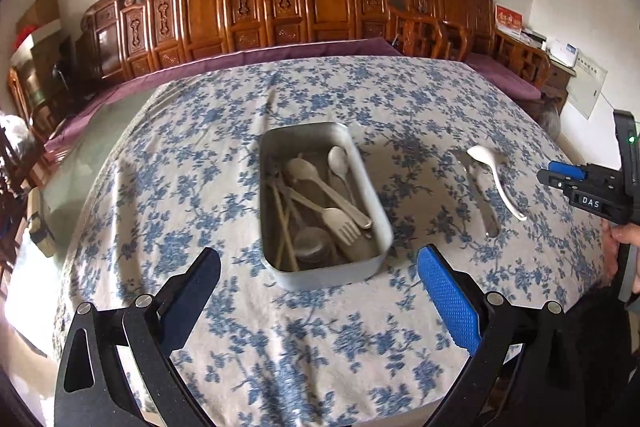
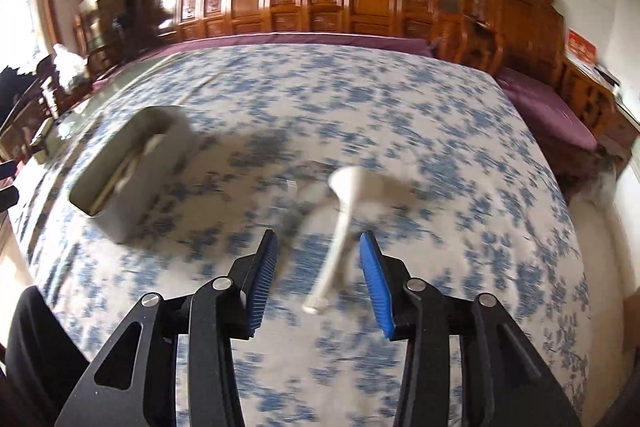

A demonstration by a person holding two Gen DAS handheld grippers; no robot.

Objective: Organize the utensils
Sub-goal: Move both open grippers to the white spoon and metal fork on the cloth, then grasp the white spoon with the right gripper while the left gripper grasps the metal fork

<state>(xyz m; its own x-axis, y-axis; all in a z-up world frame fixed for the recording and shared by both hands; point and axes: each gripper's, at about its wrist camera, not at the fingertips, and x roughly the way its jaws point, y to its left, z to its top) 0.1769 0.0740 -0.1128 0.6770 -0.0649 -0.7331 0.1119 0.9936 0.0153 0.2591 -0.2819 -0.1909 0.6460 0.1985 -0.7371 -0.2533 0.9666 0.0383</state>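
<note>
The left gripper (image 1: 320, 275) hovers above the near side of the flowered tablecloth (image 1: 224, 131), its jaws spread wide and empty, looking down into the metal tray (image 1: 382, 227). The tray's long axis runs away from the camera; inside it lie pale spoons, a fork (image 1: 340, 223) and chopsticks (image 1: 284, 227), mostly lengthwise.

The right gripper (image 2: 319, 255) is low over the cloth, jaws open at a middle width, holding nothing. The white ceramic spoon (image 2: 344, 215) lies on the cloth right of the tray, bowl pointing away, handle end reaching between the fingers. A metal utensil (image 1: 480, 199) lies just beside it.
</note>
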